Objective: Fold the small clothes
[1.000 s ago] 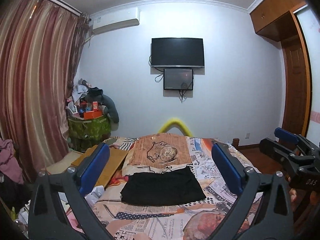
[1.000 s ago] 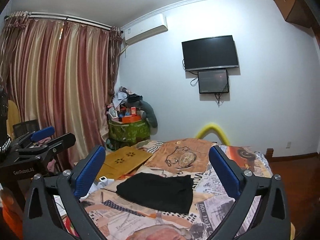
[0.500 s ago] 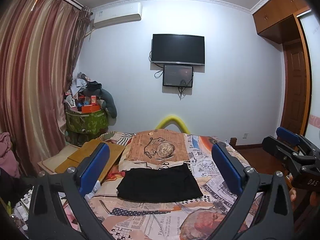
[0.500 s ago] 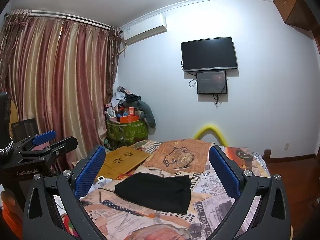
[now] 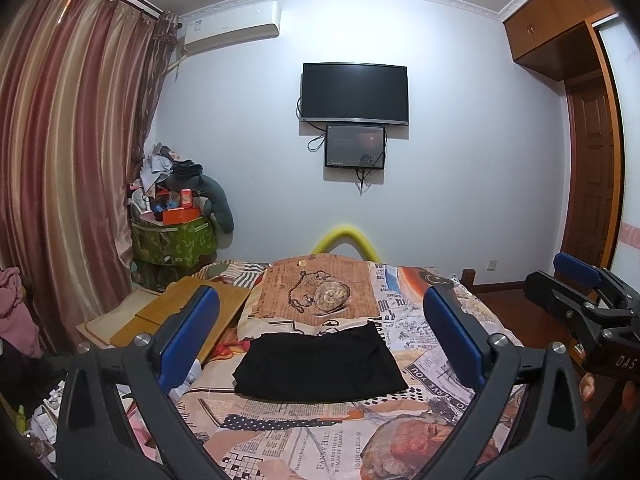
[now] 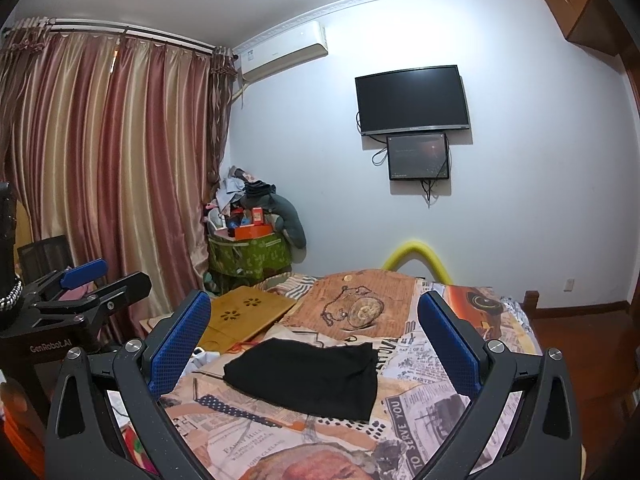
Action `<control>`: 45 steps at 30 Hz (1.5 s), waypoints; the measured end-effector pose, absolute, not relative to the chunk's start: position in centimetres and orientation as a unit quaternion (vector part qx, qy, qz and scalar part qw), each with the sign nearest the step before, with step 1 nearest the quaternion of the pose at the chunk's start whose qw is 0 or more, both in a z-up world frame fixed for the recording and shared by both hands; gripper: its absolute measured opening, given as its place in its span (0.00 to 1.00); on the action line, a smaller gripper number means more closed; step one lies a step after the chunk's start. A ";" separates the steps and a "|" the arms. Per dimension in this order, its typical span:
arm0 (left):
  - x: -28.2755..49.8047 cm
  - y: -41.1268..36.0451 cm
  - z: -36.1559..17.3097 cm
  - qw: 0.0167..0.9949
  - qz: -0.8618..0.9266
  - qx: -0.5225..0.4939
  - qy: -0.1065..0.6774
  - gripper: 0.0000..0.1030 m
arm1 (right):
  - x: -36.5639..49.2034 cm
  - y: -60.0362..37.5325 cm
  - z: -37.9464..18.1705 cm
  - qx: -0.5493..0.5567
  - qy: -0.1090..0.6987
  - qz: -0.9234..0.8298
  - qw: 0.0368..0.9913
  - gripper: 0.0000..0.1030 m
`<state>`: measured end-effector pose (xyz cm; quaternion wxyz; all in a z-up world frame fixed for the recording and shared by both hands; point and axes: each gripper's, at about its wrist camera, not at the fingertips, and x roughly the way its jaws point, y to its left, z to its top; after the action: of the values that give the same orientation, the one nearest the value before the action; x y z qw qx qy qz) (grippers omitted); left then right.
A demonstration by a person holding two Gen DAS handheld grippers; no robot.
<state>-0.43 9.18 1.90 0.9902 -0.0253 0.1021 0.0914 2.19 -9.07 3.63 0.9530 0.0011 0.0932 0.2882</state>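
In the left wrist view the left gripper [image 5: 320, 336], jaws spread and empty, has tilted up a little, so the black garment [image 5: 318, 364] sits lower, flat on the bed [image 5: 432, 364]; the right wrist view shows the right gripper [image 6: 314, 340] equally spread, barely moved, garment [image 6: 310, 376] untouched, so folding looks either finished or not begun

A folded black garment [image 5: 320, 364] lies flat on the newspaper-print bedspread [image 5: 320, 452], in front of its pocket-watch patch; a wooden lap table [image 5: 188, 316] rests to its left, a heaped green fabric bin [image 5: 174, 240] behind that, two wall-mounted dark screens [image 5: 354, 94] beyond the bed
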 end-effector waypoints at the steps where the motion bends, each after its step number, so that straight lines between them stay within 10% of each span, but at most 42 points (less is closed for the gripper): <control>1: -0.4 9.1 1.9 0.990 0.092 -0.025 0.102 1.00 | 2.2 -9.2 3.6 0.001 0.093 0.288 0.953 1.00; 45: -0.5 9.6 2.3 0.991 0.074 -0.029 0.104 1.00 | 2.1 -9.2 4.1 0.009 0.100 0.289 0.952 1.00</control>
<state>-0.45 9.57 2.33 0.9914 -0.0293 0.1041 0.0741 2.14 -9.18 4.11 0.9521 0.0087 0.0996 0.2890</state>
